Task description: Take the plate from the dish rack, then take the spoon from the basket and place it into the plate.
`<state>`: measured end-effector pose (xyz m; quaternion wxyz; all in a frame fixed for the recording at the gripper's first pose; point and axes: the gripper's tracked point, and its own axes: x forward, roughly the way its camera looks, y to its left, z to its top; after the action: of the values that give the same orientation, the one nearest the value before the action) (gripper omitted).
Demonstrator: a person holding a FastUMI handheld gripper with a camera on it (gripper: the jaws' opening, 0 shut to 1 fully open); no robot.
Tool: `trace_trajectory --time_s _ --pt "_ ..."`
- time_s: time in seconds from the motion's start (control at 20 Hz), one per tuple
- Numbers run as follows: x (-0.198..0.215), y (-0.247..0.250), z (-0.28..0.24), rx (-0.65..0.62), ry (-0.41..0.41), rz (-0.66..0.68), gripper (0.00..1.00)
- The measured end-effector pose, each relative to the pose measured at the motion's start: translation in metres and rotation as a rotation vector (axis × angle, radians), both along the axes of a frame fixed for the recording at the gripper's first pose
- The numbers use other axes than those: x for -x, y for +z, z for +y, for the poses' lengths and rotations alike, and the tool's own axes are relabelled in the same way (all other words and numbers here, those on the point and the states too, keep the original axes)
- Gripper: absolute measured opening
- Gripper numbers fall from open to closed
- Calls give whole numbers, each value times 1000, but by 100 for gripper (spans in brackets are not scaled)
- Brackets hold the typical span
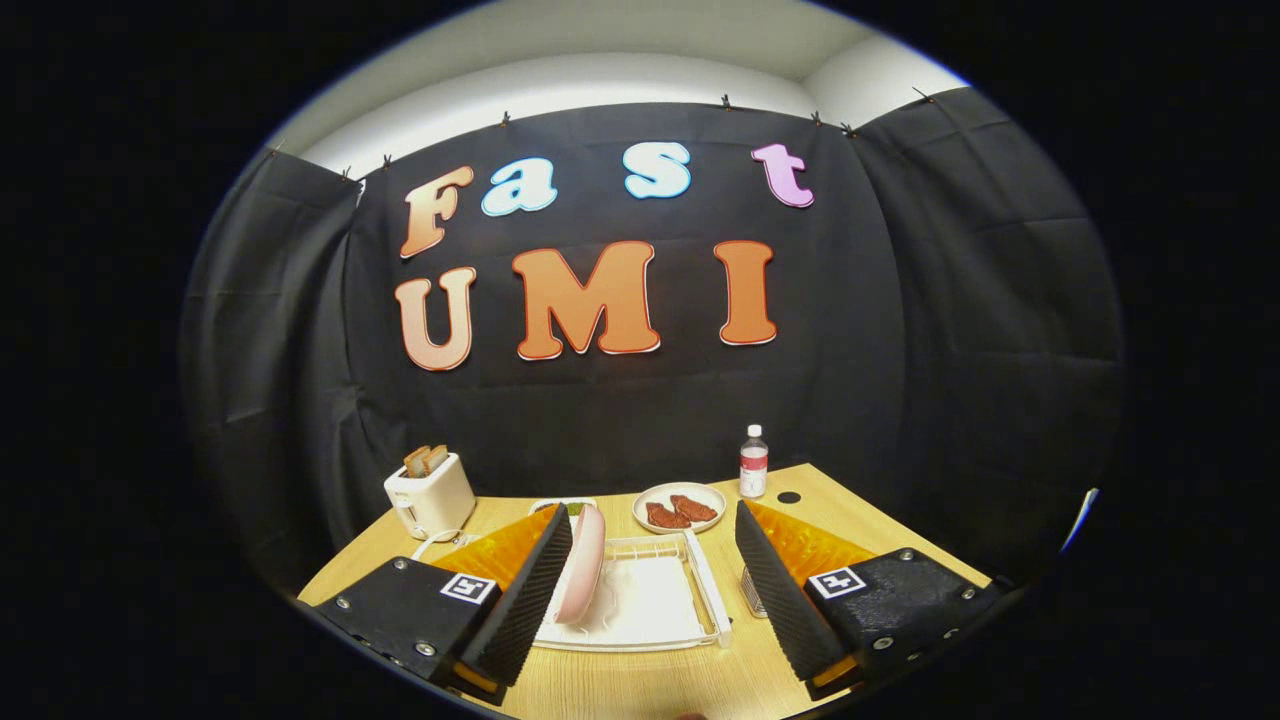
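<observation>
Gripper view | tongs (655, 590) spread wide — holding nothing | wooden table (640, 685) | black cloth wall (950, 350) — white ceiling (640, 40)

Even overhead light, sharp, fisheye-bowed edges.

black cloth wall (900, 330) — wooden table (640, 685), white ceiling (650, 40)

Glossy pink plate (582, 563) in a white plastic dish rack (706, 580); matt wood-grain table (640, 685); tool (650, 590) pads (525, 590) ribbed black.
</observation>
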<state>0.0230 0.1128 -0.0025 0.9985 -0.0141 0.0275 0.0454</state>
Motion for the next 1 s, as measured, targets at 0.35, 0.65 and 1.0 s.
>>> trace_trajectory --time_s 0.35,0.65,1.0 --pt "-37 -29 36 15 32 115 98" --pt "-82 -64 65 74 66 237 98" --pt "-129 -129 87 102 56 410 98"
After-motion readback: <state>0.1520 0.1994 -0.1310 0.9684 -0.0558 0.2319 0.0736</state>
